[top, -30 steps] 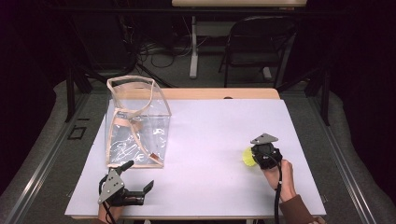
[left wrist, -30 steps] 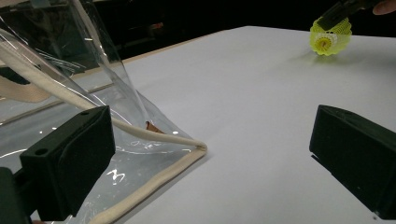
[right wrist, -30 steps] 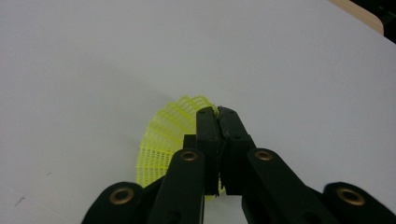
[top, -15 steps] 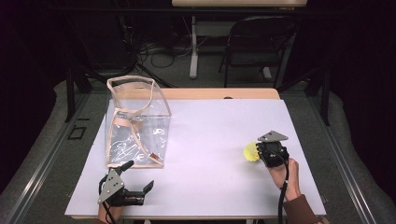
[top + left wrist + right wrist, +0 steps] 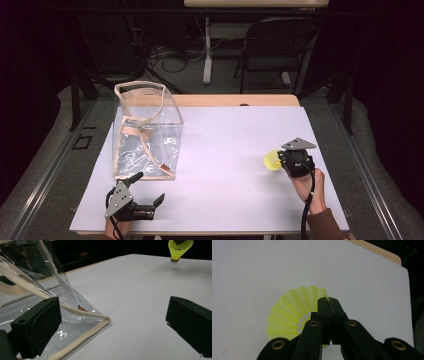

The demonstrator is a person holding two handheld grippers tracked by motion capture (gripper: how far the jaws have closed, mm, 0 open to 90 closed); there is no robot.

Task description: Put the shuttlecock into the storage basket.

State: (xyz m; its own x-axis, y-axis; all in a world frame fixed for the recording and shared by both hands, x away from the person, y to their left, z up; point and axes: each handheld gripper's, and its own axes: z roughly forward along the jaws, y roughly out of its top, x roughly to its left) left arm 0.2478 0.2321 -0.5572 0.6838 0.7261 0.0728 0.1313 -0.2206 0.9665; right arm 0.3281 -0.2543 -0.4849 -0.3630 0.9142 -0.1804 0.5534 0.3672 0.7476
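With its jaws clamped on the skirt edge of the yellow shuttlecock (image 5: 294, 312), the right gripper (image 5: 295, 161) holds it well right of the clear bag (image 5: 147, 130), probably for bagging, while the left gripper (image 5: 120, 322) waits jaws-apart at the bag's near corner on the surface (image 5: 230, 150).

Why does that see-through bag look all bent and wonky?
The clear bag leans, with soft walls creased and its bottom corner buckled on the table. Nothing is spilled. The right gripper pinches the yellow shuttlecock by its skirt edge.
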